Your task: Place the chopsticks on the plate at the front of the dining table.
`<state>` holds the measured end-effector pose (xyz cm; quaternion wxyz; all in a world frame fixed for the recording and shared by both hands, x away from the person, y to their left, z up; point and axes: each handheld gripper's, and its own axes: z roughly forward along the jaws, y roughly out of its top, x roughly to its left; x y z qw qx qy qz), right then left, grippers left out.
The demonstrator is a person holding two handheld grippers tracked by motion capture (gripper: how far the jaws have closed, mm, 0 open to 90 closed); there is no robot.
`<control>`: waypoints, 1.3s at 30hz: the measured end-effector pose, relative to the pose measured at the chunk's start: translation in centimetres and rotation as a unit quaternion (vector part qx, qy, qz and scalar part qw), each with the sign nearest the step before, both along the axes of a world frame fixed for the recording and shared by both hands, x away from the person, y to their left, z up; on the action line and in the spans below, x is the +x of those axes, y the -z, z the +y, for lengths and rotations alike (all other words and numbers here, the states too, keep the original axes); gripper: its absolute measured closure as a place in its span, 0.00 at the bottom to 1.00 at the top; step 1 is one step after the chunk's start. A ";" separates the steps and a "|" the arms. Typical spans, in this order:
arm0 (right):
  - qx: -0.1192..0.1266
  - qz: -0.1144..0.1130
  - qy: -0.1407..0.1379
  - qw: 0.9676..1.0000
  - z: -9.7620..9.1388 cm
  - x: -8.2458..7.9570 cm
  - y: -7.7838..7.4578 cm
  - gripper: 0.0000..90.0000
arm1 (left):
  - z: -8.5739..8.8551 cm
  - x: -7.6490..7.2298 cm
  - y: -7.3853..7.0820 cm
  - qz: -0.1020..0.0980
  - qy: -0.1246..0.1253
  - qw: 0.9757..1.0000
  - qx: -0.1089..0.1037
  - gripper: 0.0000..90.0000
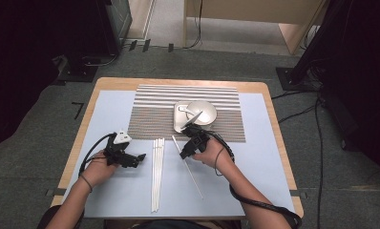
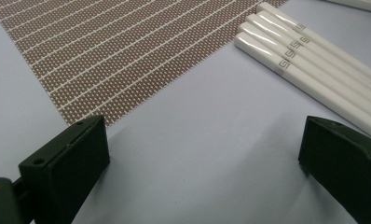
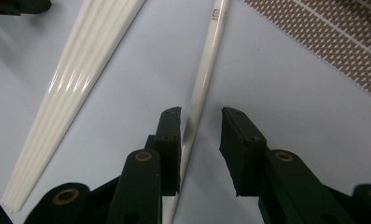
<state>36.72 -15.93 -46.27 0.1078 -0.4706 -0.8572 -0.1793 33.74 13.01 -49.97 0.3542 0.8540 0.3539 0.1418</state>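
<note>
A single white chopstick [image 1: 188,168] lies slanted on the pale blue mat [image 1: 255,157]. My right gripper [image 1: 184,153] is lowered over its upper part. In the right gripper view the chopstick [image 3: 207,70] runs between the two black jaws of that gripper [image 3: 201,114]. It lies close along the left jaw, with a clear gap to the right one, so the gripper is open. A bundle of several white chopsticks [image 1: 157,174] lies side by side at the middle of the mat. My left gripper [image 1: 138,160] rests to its left, and its jaws [image 2: 203,128] stand wide open over bare mat.
A brown striped placemat [image 1: 154,114] covers the far half of the table. On it stand a white bowl [image 1: 205,112] and a white dish [image 1: 179,123], with a spoon [image 1: 192,116] in them. The bundled chopsticks [image 2: 309,60] lie ahead and right of the left jaws.
</note>
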 end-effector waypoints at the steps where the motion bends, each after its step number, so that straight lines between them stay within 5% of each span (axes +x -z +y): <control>1: -0.001 0.000 0.000 1.000 0.0 0.0 0.0 0.78 | 0.0 0.0 0.0 0.000 0.000 1.000 0.000 0.01; 8: 0.004 0.005 -0.001 1.000 0.2 -0.6 -0.2 0.80 | 0.0 0.0 0.0 0.000 0.000 1.000 0.000 0.01; 39: -0.043 0.012 -0.007 0.999 1.2 -1.7 -0.2 0.86 | 0.0 0.0 0.0 0.000 -0.001 1.000 0.001 0.01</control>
